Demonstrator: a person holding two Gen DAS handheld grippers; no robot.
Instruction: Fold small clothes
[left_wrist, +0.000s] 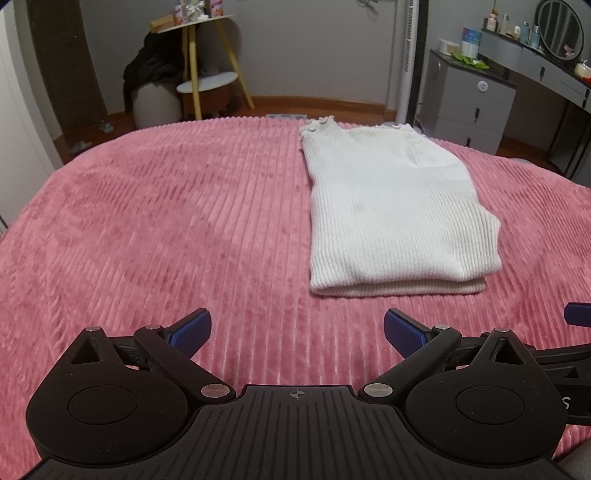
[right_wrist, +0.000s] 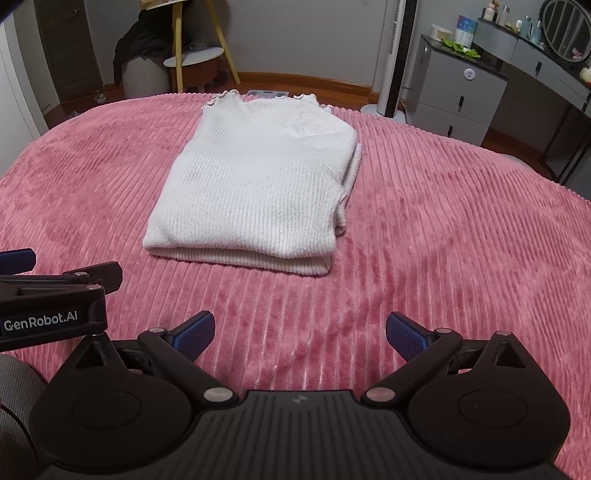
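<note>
A white ribbed knit top (left_wrist: 391, 206) lies folded into a flat rectangle on the pink ribbed bedspread (left_wrist: 166, 221), with its frilled neckline at the far end. It also shows in the right wrist view (right_wrist: 258, 184). My left gripper (left_wrist: 297, 330) is open and empty, hovering over the bedspread short of the top's near left corner. My right gripper (right_wrist: 300, 332) is open and empty, short of the top's near right corner. Both sit apart from the cloth. The left gripper's arm (right_wrist: 55, 299) shows at the left edge of the right wrist view.
Beyond the bed stand a yellow-legged side table (left_wrist: 207, 74) with dark clothing draped beside it, a white tower fan (left_wrist: 408, 62), and a grey dresser (left_wrist: 469, 99) with a vanity mirror. The bedspread (right_wrist: 461, 240) spreads wide on both sides of the top.
</note>
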